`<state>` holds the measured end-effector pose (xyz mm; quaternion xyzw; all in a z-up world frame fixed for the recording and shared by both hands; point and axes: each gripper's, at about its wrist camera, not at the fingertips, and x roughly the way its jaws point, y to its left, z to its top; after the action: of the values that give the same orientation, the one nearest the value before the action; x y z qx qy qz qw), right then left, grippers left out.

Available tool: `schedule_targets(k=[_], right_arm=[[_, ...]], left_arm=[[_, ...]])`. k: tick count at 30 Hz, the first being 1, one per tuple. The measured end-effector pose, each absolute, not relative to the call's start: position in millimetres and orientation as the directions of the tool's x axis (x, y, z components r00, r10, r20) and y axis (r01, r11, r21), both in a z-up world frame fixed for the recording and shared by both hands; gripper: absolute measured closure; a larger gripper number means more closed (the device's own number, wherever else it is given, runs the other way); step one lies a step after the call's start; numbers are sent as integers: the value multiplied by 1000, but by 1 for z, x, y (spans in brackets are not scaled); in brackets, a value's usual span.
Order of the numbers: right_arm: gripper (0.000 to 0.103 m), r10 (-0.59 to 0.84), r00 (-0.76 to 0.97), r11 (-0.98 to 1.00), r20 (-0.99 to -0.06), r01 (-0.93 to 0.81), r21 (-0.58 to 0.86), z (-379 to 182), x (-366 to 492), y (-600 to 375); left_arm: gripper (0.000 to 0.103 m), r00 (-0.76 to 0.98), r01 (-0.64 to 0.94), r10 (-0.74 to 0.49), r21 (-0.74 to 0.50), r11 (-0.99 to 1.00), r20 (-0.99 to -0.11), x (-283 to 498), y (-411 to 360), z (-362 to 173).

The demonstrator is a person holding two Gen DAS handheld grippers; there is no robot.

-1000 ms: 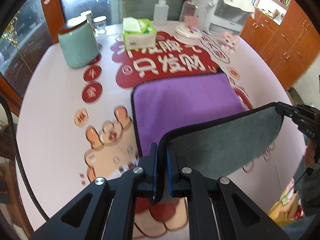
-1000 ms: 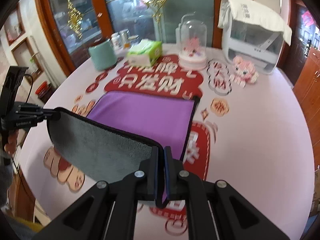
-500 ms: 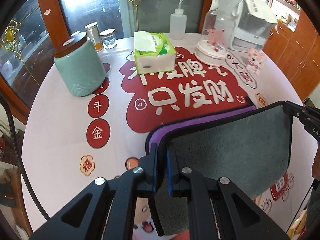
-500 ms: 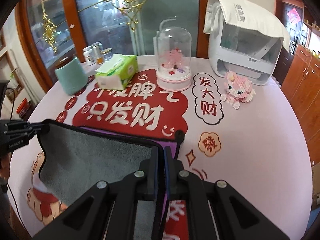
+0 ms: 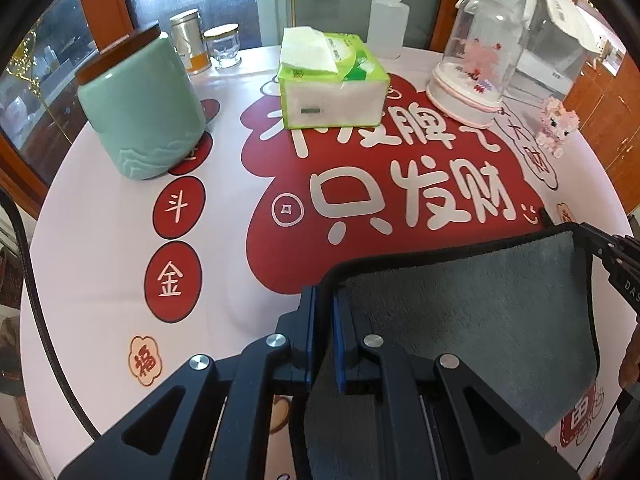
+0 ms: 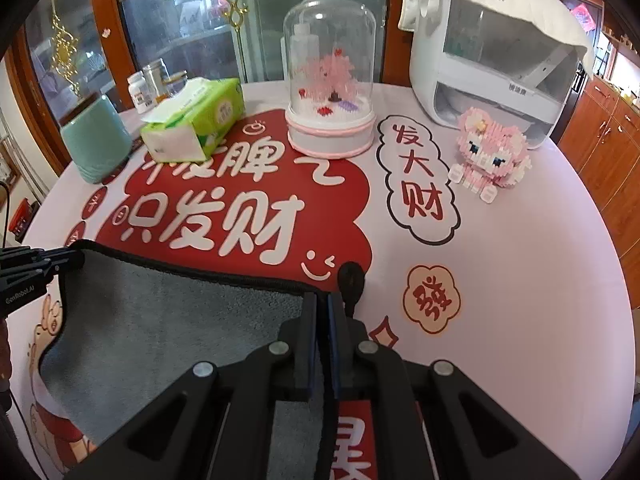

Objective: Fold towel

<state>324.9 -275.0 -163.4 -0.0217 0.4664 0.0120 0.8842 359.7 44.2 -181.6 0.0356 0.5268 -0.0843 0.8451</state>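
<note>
Towel stretched between two grippers over the counter (image 5: 100, 240)

The towel (image 5: 480, 312) shows its fuzzy grey side with a black hem; the left gripper (image 5: 323, 332) and right gripper (image 6: 322, 340) have their fingers clamped on its top corners.

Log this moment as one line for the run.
fold towel | left gripper shut on towel corner | right gripper shut on other corner | gray side up

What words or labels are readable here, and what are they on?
"只发财": tablecloth, big red patch.
"发大财": tablecloth, white bubble near the pink toy.
"斗", "金", "福": tablecloth, small badges.
"GenRobot.AI": left gripper.
"DAS": right gripper, cut off.
Too small or blurred: tissue box, white appliance.
</note>
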Motion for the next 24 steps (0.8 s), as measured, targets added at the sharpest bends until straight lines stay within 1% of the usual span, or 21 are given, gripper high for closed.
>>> schedule_targets(k=[2,3,4,5,6,7,8,10,11,15,17,24], right_arm=[[97,-5,555,999,-832,-34,-29,-168,328,-275],[94,-10,553,999,-833,-29,-32,-169,329,-275],[90,-21,552,999,-833,-19,-37,-171,330,-276],[83,-43,557,999,-830,-2,-53,-171,330,-276],[79,-53,560,998,-827,5,-61,-171,330,-276],[72,-65,569,997,-820,10,-72,-169,329,-276],[65,-75,580,997,-811,15,-81,-167,327,-275],[61,-84,602,996,-794,16,-93,-161,321,-273],[59,-85,607,995,-790,15,-96,-158,320,-272],[55,-88,601,996,-795,27,-90,-154,315,-269],[48,-81,593,997,-801,34,-76,-153,313,-269],[47,-84,603,996,-793,52,-66,-144,294,-264]], left_arm=[[93,429,166,-90,-20,986,-899,363,43,-187],[85,424,160,-86,-19,987,-901,364,43,-190],[65,418,145,-70,-10,989,-906,366,43,-193],[52,418,127,-54,-1,992,-907,367,44,-195],[30,425,117,-52,-2,993,-904,366,46,-195],[18,441,108,-53,-5,994,-896,365,47,-194],[14,456,96,-50,-6,995,-889,364,49,-192],[2,453,89,-56,-18,996,-890,363,50,-189],[0,448,86,-59,-23,996,-892,363,51,-188],[0,464,83,-55,-19,996,-884,358,49,-181],[0,465,84,-58,-21,996,-884,354,48,-178],[0,492,88,-72,-33,996,-868,330,44,-160]])
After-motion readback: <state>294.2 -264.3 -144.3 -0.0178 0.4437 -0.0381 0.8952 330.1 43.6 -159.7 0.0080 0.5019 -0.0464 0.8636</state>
